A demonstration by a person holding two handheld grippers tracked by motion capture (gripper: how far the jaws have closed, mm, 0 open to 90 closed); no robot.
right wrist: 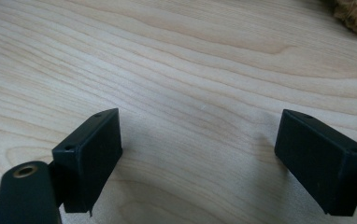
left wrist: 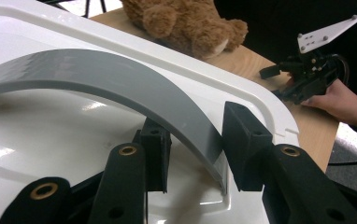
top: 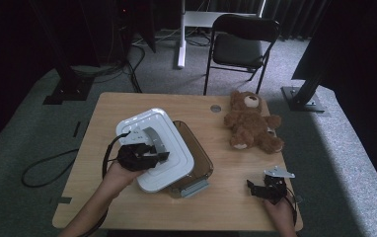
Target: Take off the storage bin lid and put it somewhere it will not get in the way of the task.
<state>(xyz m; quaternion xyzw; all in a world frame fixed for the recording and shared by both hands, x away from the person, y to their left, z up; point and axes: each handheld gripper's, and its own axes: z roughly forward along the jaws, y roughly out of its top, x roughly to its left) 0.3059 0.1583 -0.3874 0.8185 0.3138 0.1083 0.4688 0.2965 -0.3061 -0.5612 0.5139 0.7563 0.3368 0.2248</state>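
- Your left hand-held gripper (top: 147, 154) is pinching the curved grey plastic handle (left wrist: 120, 84) of the white rounded-rectangle plastic lid (top: 164, 148); in the left gripper view a black pad sits on each side of the grey strap near its end.
- The lid hangs tilted over the smoky-brown translucent plastic box (top: 201, 158), which stands near the middle of the light wooden counter (top: 236, 197). The lid covers the box's left part and leaves the right rim bare, so I judge it not seated.
- Expect the lid to be light and stiff, but wide and smooth. Held by one end of the handle, it will likely want to swing or tip, so a hold nearer the handle's crown should carry it more level.
- The handle is thin, hard plastic; the pads could slide along its arc if you jerk. Move steadily and keep the pinch square across the strap.
- The box looks rigid and light too, so a knock from the lid's edge could shove it across the counter.
- Your right hand-held gripper (top: 268, 190) rests low near the front right edge of the counter, jaws spread wide with bare wood between them.
- The brown plush teddy bear (top: 250, 123) lies toward the far right, well apart from the box.
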